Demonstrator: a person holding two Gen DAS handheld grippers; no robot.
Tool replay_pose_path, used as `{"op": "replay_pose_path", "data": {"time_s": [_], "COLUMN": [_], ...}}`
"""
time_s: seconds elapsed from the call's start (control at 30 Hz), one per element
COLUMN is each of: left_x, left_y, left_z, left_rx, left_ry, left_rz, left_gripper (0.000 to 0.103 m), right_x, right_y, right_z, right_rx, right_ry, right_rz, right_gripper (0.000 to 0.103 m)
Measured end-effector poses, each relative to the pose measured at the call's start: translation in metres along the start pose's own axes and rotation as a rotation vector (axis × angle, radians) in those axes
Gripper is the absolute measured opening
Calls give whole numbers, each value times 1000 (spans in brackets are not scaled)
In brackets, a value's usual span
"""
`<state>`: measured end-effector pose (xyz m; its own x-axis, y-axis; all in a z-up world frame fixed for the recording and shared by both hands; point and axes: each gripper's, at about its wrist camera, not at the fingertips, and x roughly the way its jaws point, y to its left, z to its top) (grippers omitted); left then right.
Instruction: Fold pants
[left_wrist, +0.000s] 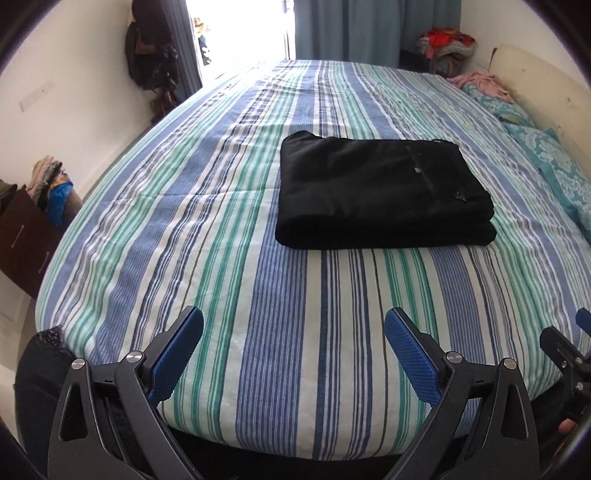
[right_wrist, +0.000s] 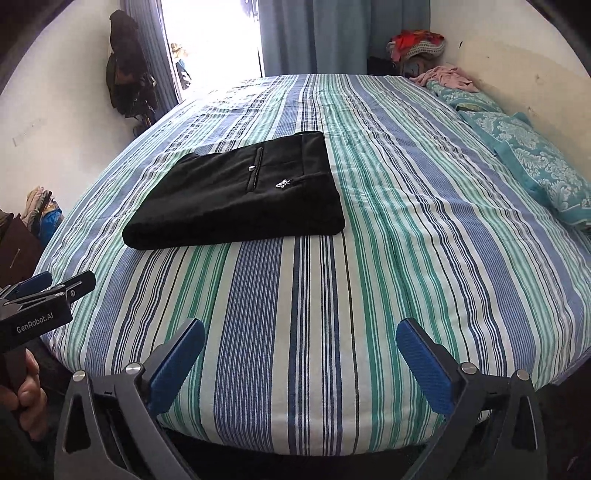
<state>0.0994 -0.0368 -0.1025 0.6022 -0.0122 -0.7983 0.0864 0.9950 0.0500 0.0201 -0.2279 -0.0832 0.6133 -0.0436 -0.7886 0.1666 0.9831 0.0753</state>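
Black pants (left_wrist: 380, 192) lie folded into a neat rectangle on the striped bed (left_wrist: 221, 240), a back pocket with a button facing up. They also show in the right wrist view (right_wrist: 240, 199). My left gripper (left_wrist: 293, 332) is open and empty, held over the near edge of the bed, well short of the pants. My right gripper (right_wrist: 301, 343) is open and empty too, over the near edge, with the pants ahead to its left. The left gripper's body (right_wrist: 44, 302) shows at the left edge of the right wrist view.
Teal patterned pillows (right_wrist: 528, 155) lie along the right side by the wall. Pink cloth (right_wrist: 443, 77) and a heap of clothes (right_wrist: 417, 44) sit at the far right corner. A dark dresser (left_wrist: 22, 243) stands left of the bed. Curtains and a bright doorway are behind.
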Motion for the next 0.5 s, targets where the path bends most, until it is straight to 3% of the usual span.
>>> {"op": "replay_pose_path", "data": {"time_s": [0.33,0.47,0.5], "left_x": [-8,19,31], "left_y": [-2,-1,1], "left_z": [-7,-5,-3], "left_rx": [29,51,52], "left_ry": [-40,-31,-15], "left_rz": [-1,15,20], "left_gripper": [102,102,102], "right_x": [-9,13,26], "right_y": [10,7,1], "right_z": [-3,0,2], "right_rx": [-2,-15,-24], "right_ry": [-10,15,35], "right_rz": [-44,-6,-38], "right_gripper": [103,103,103]}}
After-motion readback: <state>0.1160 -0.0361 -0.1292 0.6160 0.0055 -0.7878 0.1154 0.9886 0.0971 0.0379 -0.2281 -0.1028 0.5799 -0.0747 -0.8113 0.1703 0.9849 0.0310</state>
